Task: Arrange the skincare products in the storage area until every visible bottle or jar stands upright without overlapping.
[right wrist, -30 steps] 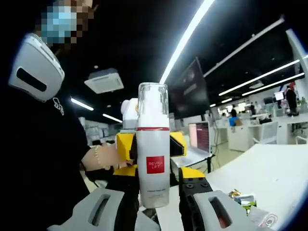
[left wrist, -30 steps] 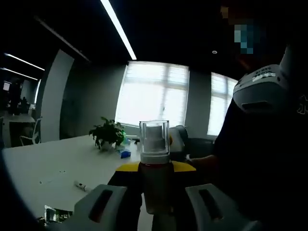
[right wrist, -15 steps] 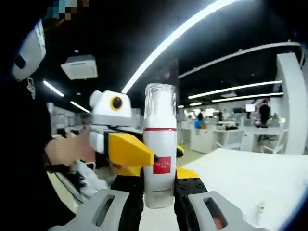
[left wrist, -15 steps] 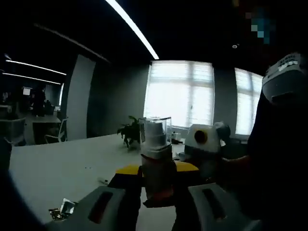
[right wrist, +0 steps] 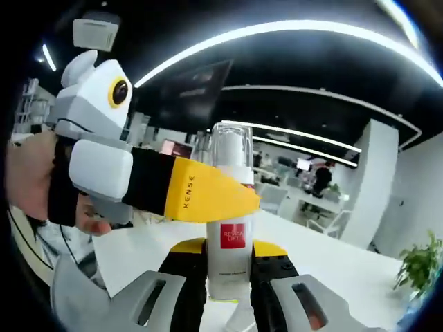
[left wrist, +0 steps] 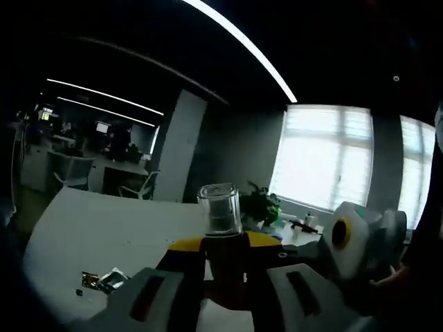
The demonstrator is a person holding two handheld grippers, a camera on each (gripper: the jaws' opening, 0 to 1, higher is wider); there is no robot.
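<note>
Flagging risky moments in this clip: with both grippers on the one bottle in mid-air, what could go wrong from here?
Both the left gripper and right gripper close on the white bottle above the white table. Pulling apart could twist it loose and drop it. The clear cap might pop off.

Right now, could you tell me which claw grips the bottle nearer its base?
The right claw: its jaws flank the bottle at the base, below the red label, whereas the left claw crosses above that label.
</note>
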